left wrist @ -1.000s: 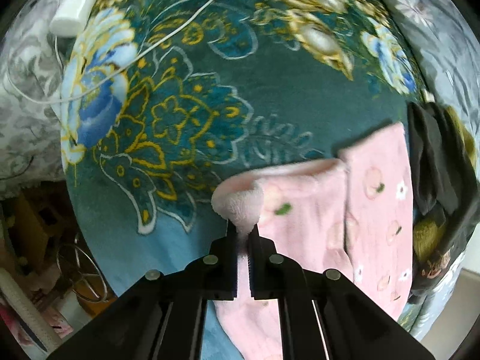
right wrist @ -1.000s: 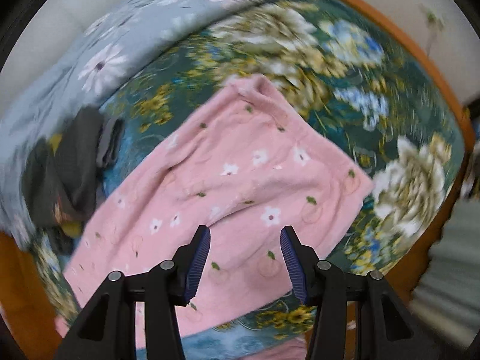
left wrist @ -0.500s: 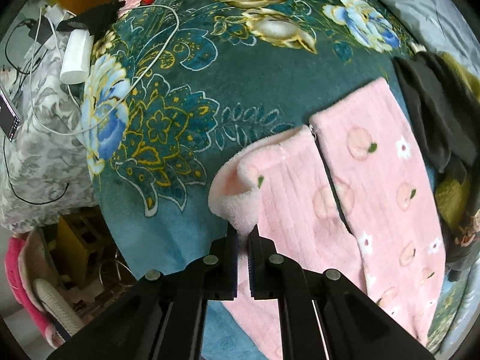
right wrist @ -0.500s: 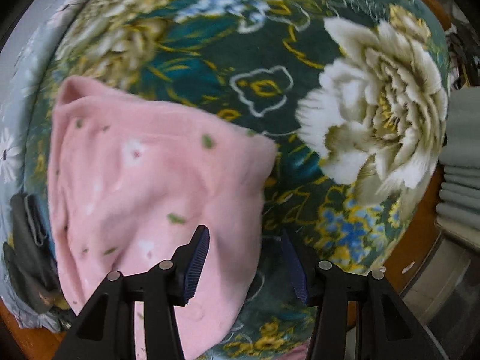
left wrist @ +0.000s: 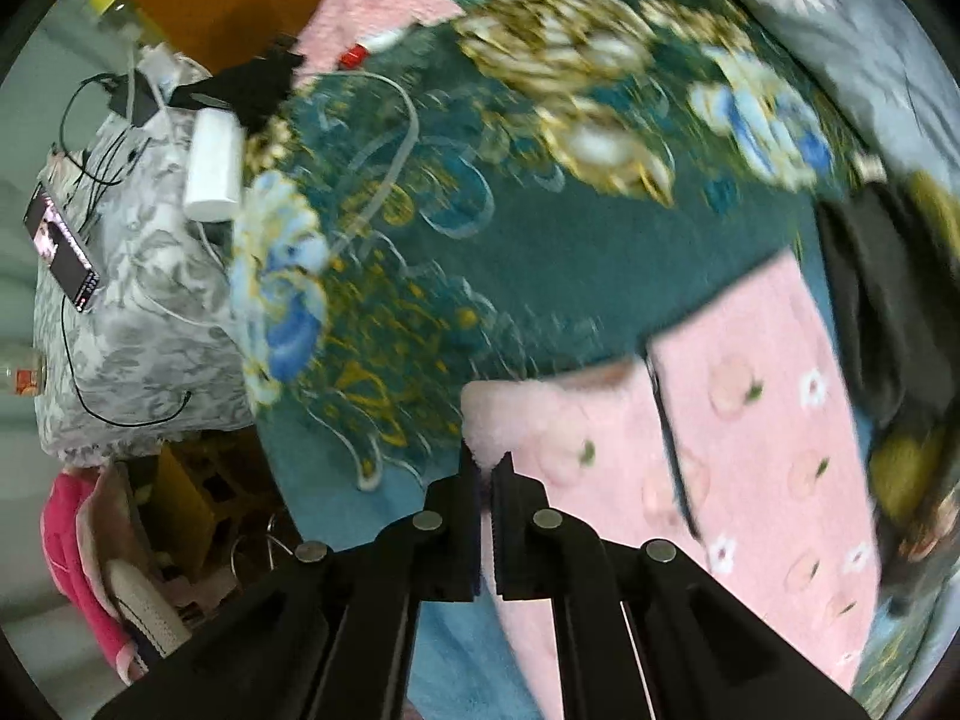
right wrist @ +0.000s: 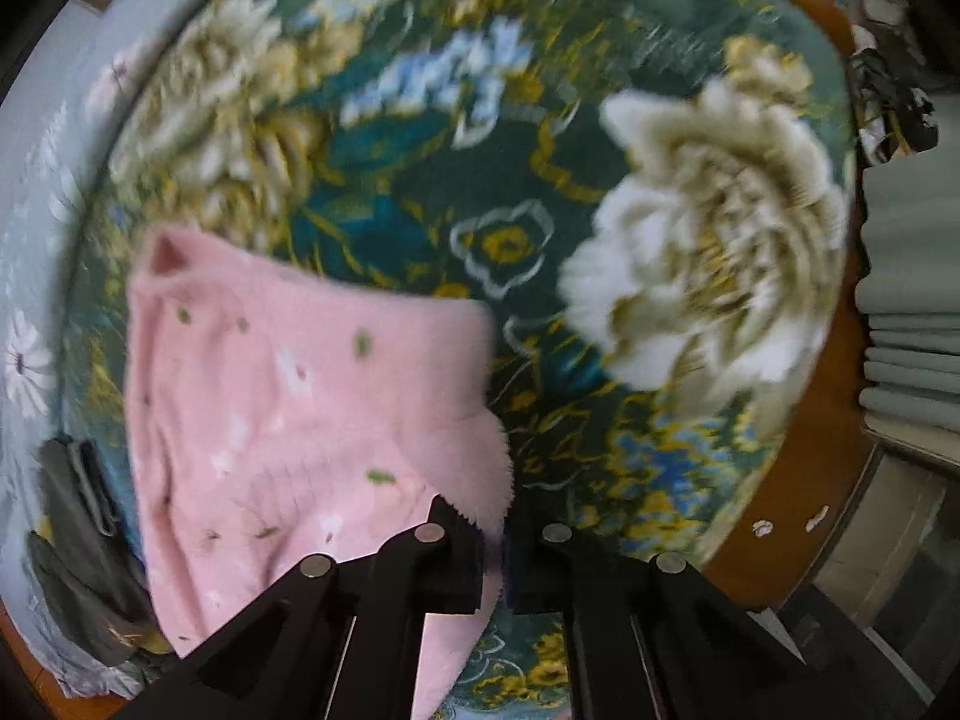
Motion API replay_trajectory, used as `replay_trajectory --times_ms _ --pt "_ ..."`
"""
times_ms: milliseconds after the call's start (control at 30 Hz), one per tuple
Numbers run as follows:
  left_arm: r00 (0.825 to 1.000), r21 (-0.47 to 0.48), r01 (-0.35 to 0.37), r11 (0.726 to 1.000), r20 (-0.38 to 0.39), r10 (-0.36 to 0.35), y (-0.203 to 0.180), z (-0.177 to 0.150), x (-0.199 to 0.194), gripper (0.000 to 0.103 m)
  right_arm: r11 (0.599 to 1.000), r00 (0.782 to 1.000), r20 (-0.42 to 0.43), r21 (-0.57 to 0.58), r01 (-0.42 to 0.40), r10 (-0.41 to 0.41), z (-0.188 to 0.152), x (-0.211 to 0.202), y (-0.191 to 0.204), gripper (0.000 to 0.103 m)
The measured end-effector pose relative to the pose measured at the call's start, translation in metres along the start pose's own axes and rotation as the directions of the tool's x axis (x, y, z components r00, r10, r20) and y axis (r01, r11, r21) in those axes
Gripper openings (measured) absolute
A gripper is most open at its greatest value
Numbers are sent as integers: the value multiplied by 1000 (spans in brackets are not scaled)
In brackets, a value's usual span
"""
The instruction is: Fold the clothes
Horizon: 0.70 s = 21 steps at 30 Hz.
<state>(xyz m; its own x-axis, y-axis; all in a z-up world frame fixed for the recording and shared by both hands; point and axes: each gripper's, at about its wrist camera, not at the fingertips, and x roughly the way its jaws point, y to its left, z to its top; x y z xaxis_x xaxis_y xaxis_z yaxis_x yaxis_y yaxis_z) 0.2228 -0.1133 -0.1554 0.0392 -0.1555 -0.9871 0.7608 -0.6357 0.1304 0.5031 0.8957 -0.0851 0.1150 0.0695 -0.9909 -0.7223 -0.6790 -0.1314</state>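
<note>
Pink fleece trousers with peach and flower prints lie on a teal floral blanket. My left gripper is shut on a fuzzy corner of one trouser leg and holds it slightly lifted. In the right wrist view the same pink trousers spread to the left, and my right gripper is shut on their near right corner.
Dark clothes lie right of the trousers, also seen in the right wrist view. A white charger, a cable and a phone lie at the left. The wooden bed edge runs along the right.
My right gripper went from open above the trousers to shut on their corner. My left gripper kept its hold and drew back, so more of the bed's left side shows.
</note>
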Motion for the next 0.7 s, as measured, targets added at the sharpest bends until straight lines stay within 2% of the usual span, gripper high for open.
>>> replay_trajectory --times_ms 100,233,333,433,600,700 --pt "999 -46 27 999 -30 -29 14 14 -21 2 996 998 1 50 -68 68 2 -37 -1 4" --pt "995 -78 22 997 -97 -29 2 33 -38 2 997 997 -22 0 -74 74 10 -64 38 4" --pt "987 -107 19 994 -157 -36 -24 41 -31 2 998 997 -54 -33 -48 46 26 -60 83 4" --pt "981 -97 5 995 -193 -23 -62 41 -18 3 998 997 -76 -59 -23 19 44 -49 127 4" --pt "969 -116 19 993 -242 -47 -122 44 2 3 999 995 -99 -32 -33 30 67 -37 175 4" --pt "970 -116 23 993 -236 -50 -153 58 7 3 999 994 -99 -13 -37 35 84 -32 195 4"
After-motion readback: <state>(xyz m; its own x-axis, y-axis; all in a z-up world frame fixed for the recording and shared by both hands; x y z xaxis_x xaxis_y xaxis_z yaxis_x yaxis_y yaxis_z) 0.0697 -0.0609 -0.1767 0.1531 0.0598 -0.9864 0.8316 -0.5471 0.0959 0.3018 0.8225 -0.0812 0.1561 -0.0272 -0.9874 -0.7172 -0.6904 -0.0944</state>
